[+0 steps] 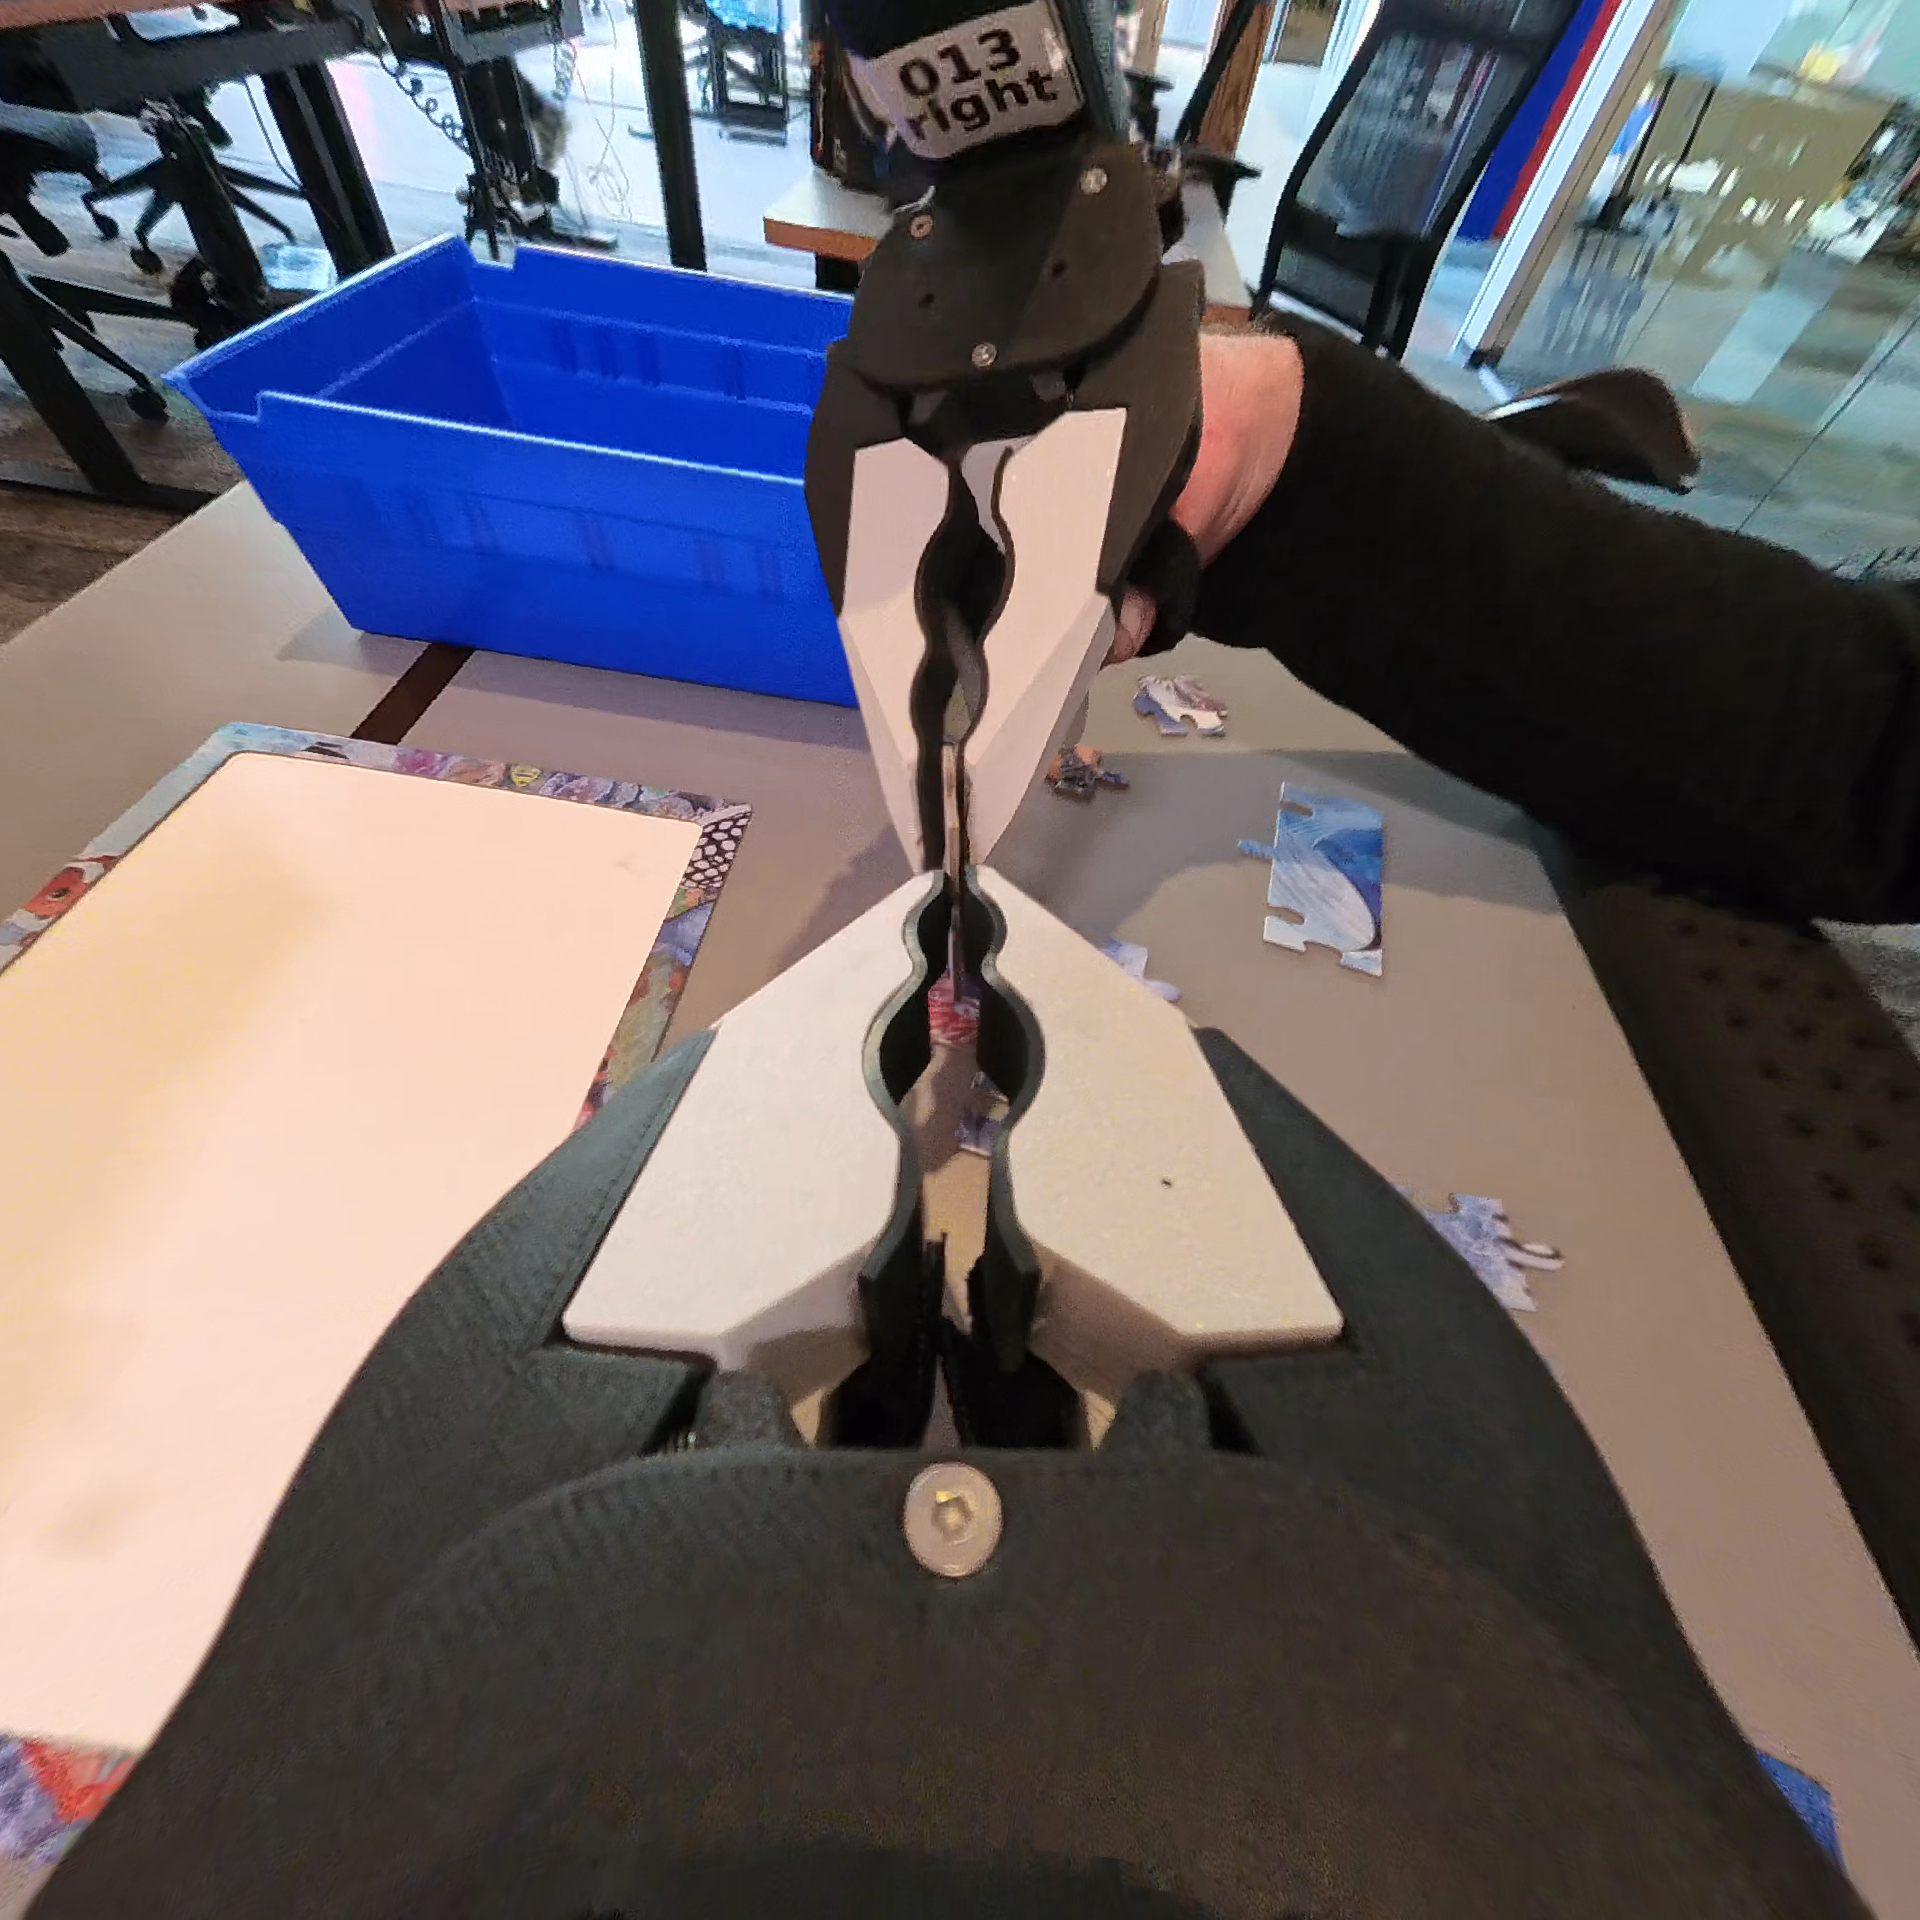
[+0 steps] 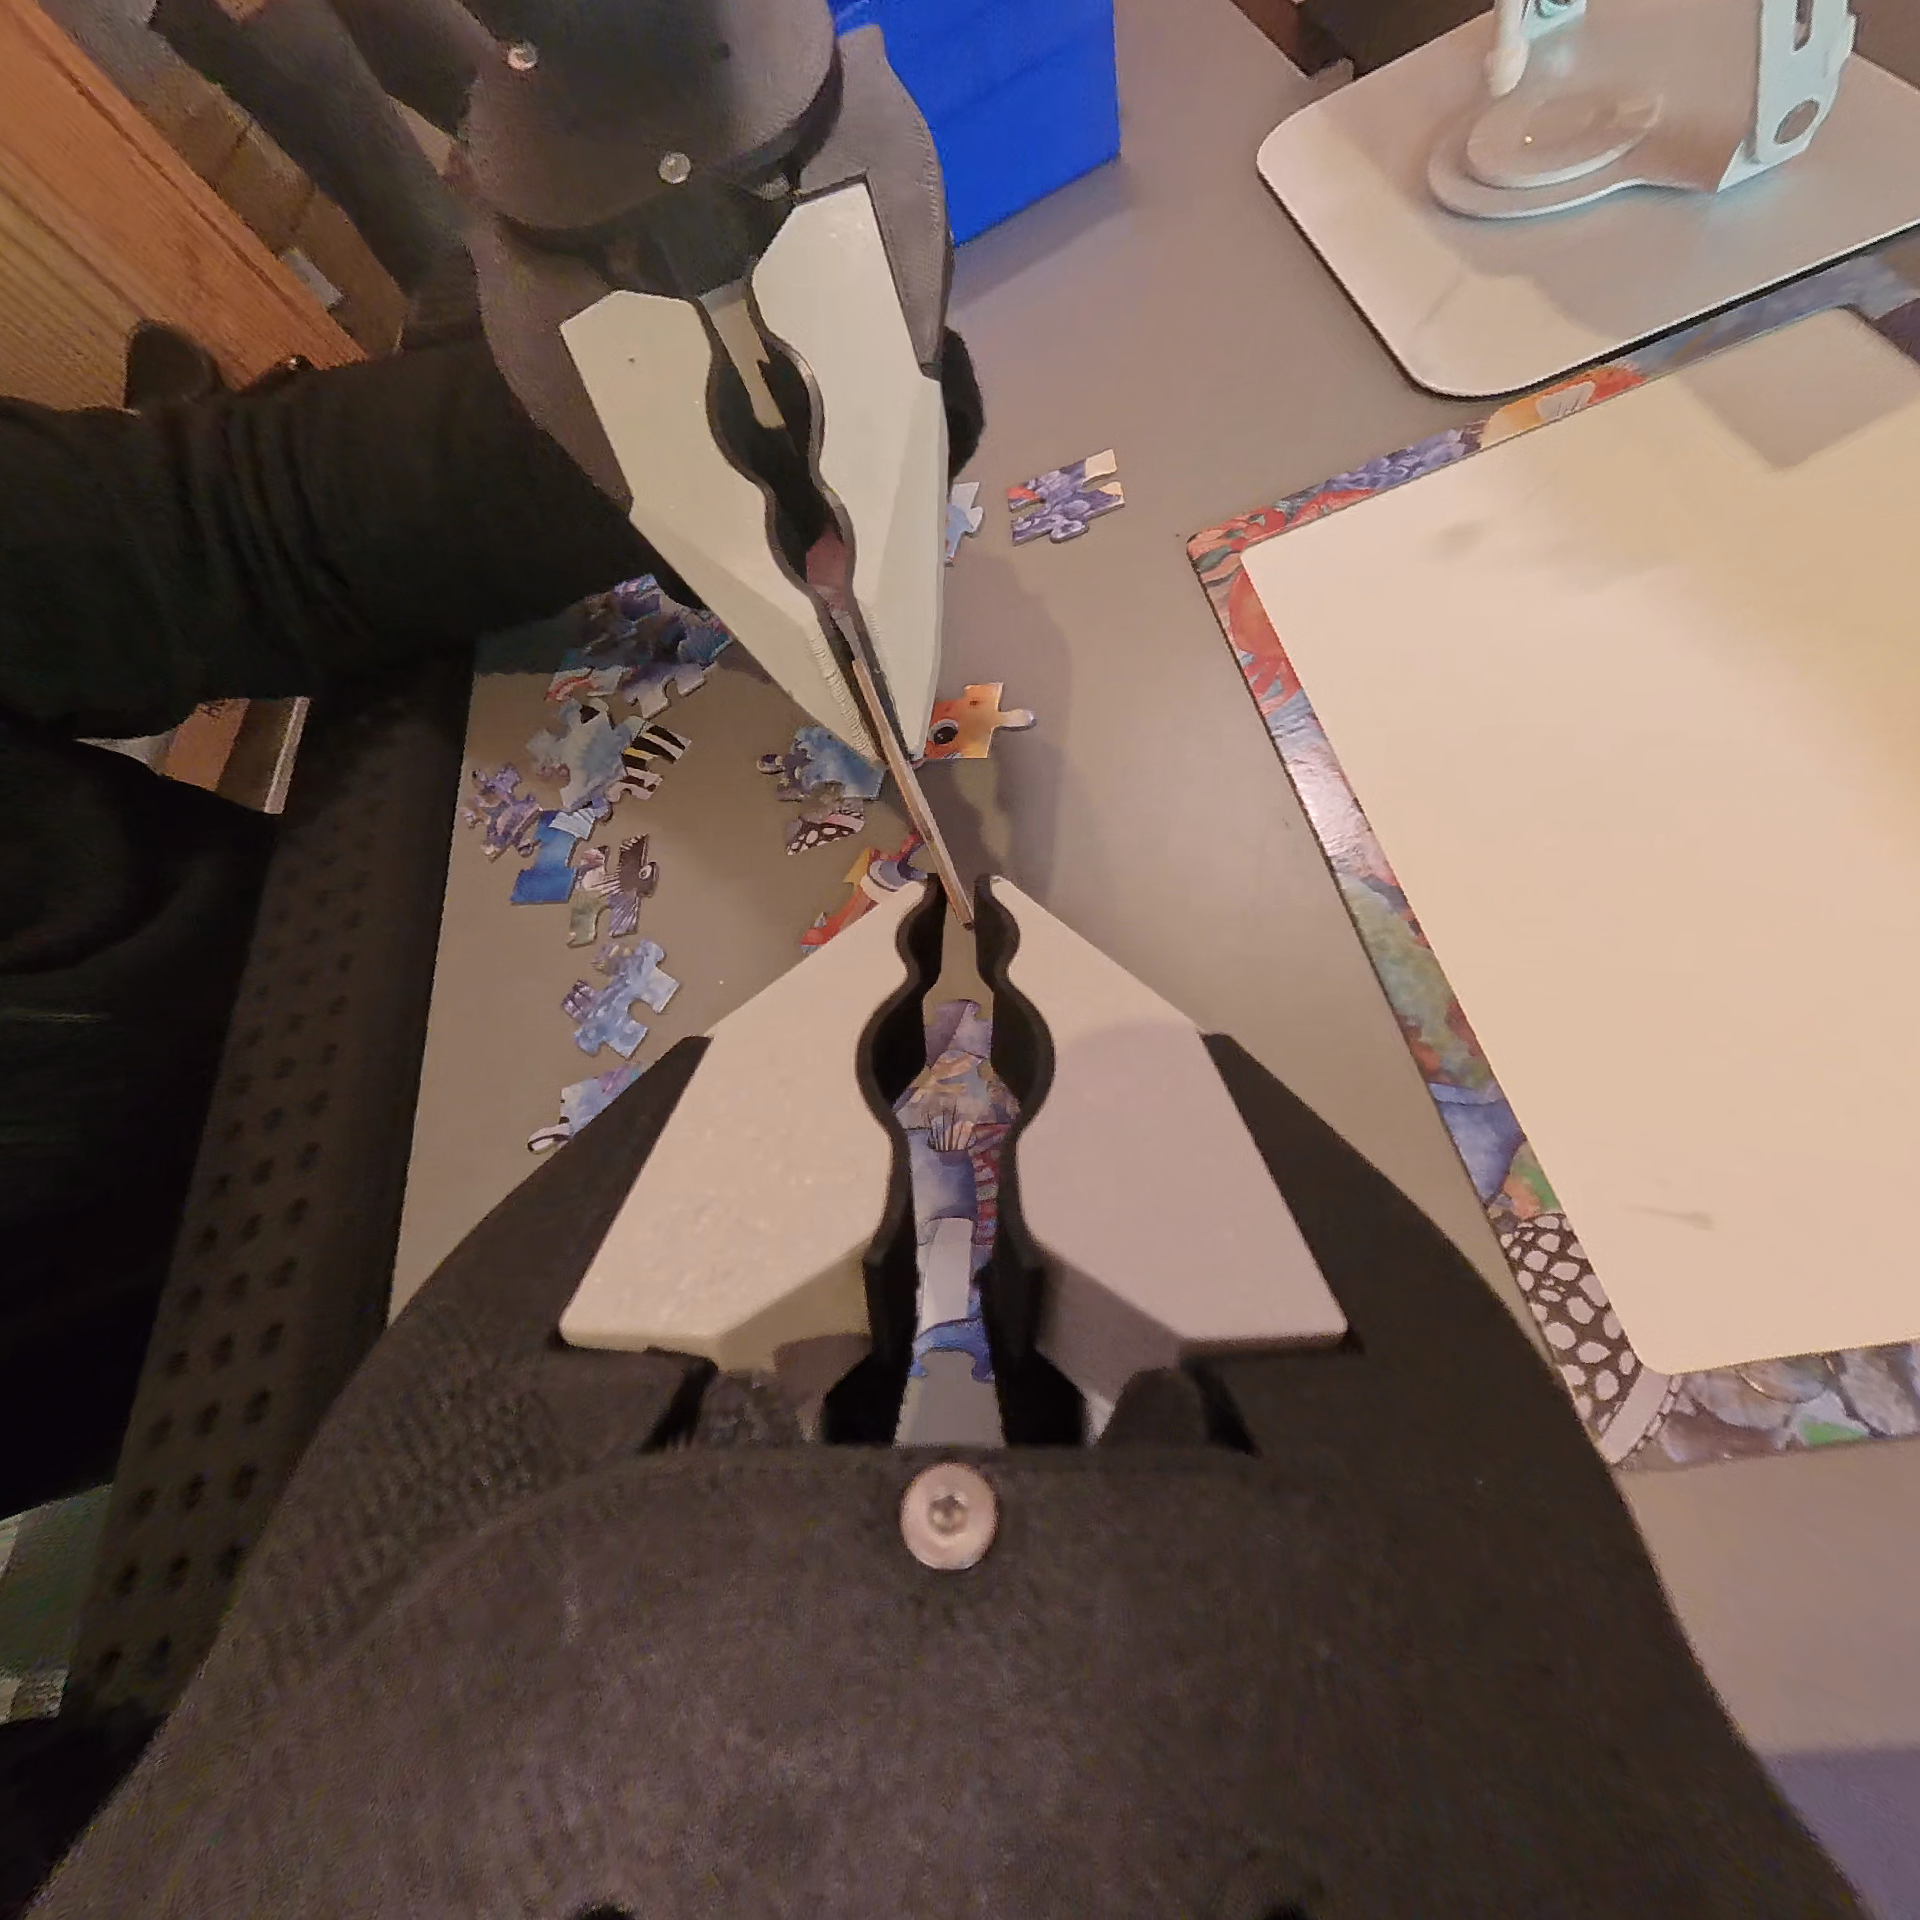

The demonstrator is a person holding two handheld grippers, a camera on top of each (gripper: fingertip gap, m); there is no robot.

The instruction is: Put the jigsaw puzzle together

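Above the grey tabletop (image 2: 1122, 540), my left gripper (image 1: 954, 883) and right gripper (image 2: 954, 896) meet tip to tip, each with fingers nearly closed on an end of one puzzle piece (image 2: 914, 774) held edge-on between them. The puzzle frame (image 2: 1340, 821) lies beside, its white centre unfilled, with loose pieces (image 2: 608, 800) scattered near my sleeve (image 2: 270, 540). The risk, as I judge it: with so little edge in each grip, an uneven release could drop or bend the piece.
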